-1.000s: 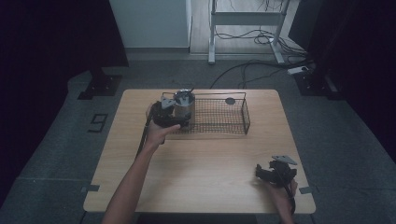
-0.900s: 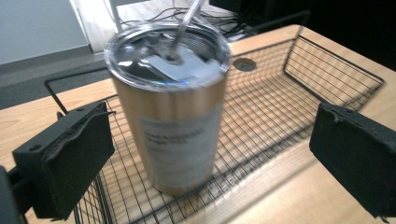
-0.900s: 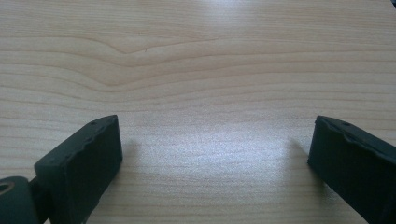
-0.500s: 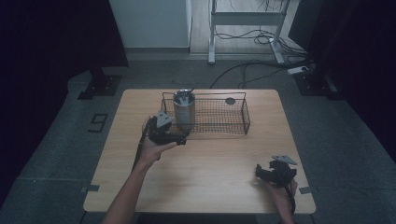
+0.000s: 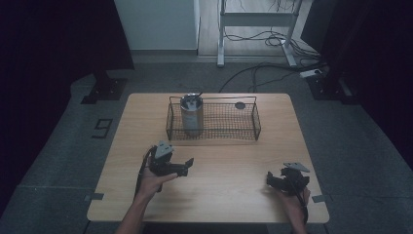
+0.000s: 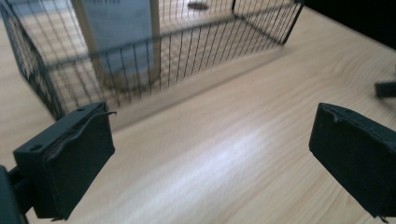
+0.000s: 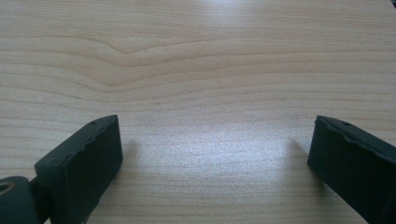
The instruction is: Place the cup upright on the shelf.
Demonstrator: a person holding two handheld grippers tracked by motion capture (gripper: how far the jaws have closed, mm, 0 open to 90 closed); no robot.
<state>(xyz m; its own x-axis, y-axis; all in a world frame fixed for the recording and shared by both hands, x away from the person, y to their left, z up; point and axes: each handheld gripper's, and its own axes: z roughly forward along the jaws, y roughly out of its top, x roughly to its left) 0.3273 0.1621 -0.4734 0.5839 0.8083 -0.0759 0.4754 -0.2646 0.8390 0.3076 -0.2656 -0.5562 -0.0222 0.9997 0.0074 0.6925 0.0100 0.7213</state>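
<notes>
Nearest the person, the right gripper (image 5: 286, 179) sits low by the front right corner of the pale wooden table (image 5: 229, 195), jaws spread over bare wood; the left gripper (image 5: 171, 165) hangs a bit further in, jaws wide apart too, holding nothing; beyond it the tall grey metal tumbler (image 5: 191, 115) stands upright in the left end of the black wire basket (image 5: 253, 127); looks like the placing part is done, nothing obvious left.
</notes>
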